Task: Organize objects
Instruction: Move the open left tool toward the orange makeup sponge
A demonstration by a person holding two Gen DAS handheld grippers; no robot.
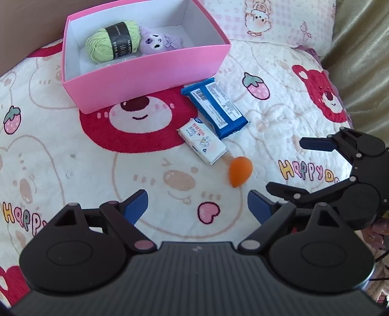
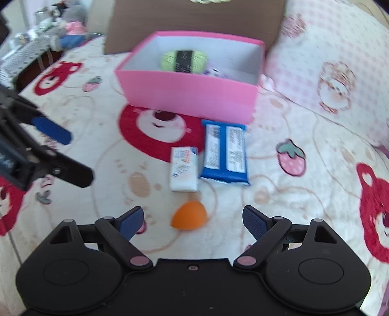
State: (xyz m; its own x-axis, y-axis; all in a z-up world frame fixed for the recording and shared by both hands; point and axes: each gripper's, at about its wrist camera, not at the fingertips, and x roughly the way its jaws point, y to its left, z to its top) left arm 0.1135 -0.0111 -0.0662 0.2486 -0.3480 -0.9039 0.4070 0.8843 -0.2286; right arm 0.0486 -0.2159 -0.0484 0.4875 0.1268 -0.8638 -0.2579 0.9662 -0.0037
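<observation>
A pink box (image 1: 150,75) (image 2: 192,97) stands on the bed and holds a green yarn ball (image 1: 111,40) (image 2: 183,59) and a purple plush (image 1: 158,41). In front of it lie a blue wipes pack (image 1: 215,107) (image 2: 225,153), a white carton (image 1: 201,143) (image 2: 183,170) and an orange sponge egg (image 1: 240,171) (image 2: 189,215). My left gripper (image 1: 197,206) is open and empty, above the blanket, short of the egg. My right gripper (image 2: 192,218) is open, with the egg just ahead between its fingertips; it also shows in the left wrist view (image 1: 287,167).
A bear-print blanket (image 1: 60,155) covers the bed. A pink checked pillow (image 1: 279,21) (image 2: 328,60) lies behind the box on the right. A brown cardboard panel (image 2: 194,17) stands behind the box. Clutter and toys (image 2: 60,31) sit at the far left.
</observation>
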